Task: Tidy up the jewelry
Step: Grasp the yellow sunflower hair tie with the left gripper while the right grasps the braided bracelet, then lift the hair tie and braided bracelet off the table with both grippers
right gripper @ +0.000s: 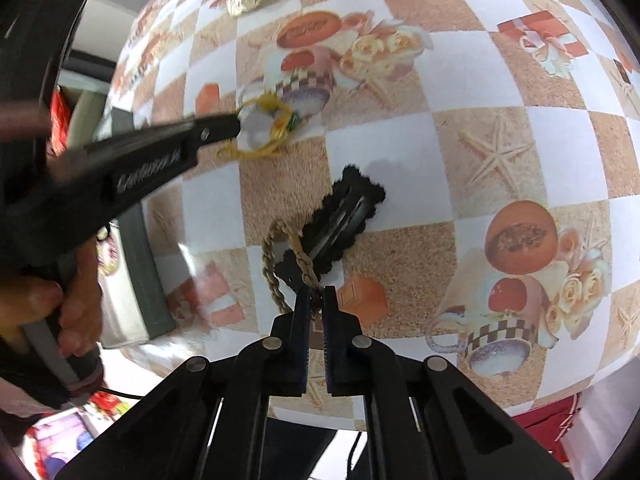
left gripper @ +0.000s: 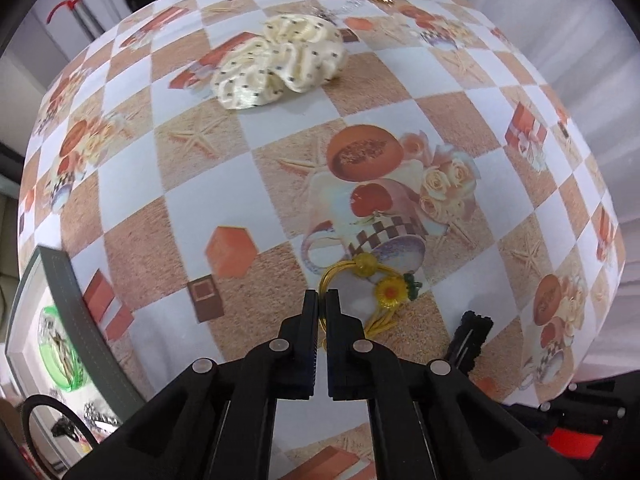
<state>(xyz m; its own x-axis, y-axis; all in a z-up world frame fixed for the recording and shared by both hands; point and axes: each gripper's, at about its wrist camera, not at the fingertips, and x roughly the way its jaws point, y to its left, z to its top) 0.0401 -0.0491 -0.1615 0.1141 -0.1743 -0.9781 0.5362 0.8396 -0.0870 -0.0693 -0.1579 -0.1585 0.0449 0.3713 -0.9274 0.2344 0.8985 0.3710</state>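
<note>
The left hand-held gripper [left gripper: 322, 300] is pinching the yellow flower hair tie [left gripper: 370, 286] on the desk [left gripper: 400, 80], while the right hand-held gripper [right gripper: 316, 296] is clamping the braided tan hair tie [right gripper: 276, 268] lying across the black hair clip [right gripper: 340, 220].

A home, seemingly: a printed checkered tablecloth [left gripper: 132, 184] (cups, roses, starfish) strewn with hair accessories [left gripper: 280, 60].
</note>
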